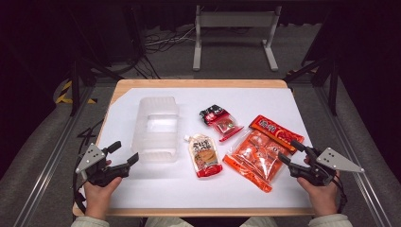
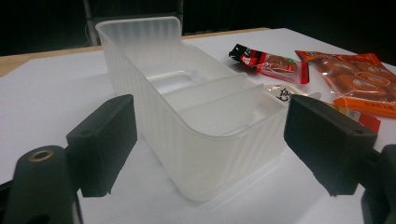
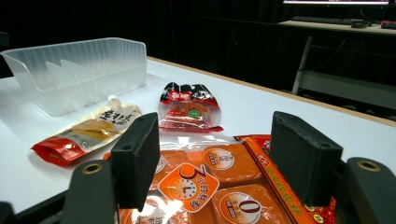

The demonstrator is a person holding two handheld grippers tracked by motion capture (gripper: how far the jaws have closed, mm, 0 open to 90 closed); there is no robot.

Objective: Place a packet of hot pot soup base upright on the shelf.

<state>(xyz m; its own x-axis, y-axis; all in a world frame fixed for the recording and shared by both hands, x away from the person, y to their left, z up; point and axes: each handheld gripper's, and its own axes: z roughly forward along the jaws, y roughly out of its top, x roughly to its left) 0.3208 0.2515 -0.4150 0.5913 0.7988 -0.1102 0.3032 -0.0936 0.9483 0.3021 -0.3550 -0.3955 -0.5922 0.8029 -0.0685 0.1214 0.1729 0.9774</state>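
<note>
at the near edge of the table (image 1: 142, 90) we hold a gripper in each hand. our left gripper (image 1: 124, 153) sits at the near left corner, jaws spread wide with nothing between them, aimed at the near end of the bin (image 1: 158, 128). in the left gripper view the bin's near corner (image 2: 205, 154) stands between the two jaws but clear of both.

our right gripper (image 1: 291, 152) is at the near right, jaws also apart and empty, hovering just over the right end of the orange pack (image 1: 255, 158). in the right gripper view the orange pack (image 3: 219, 182) lies right under and between the jaws; we cannot tell whether the jaws touch it.

just left of the orange pack lies the pouch (image 1: 204, 156), a cream and red spouted one, flat on the table, its spout end pointing toward the bin and close to the bin's near right corner. farther back, between bin and orange pack, lies the small packet (image 1: 220, 120), black and red, flat and apart from the others.

the bin is clear plastic, upright, its long side running away from us, with two low dividers near its near end, seen in the left gripper view. it holds nothing.

beyond the table a grey frame (image 1: 234, 33) stands on the floor.
</note>
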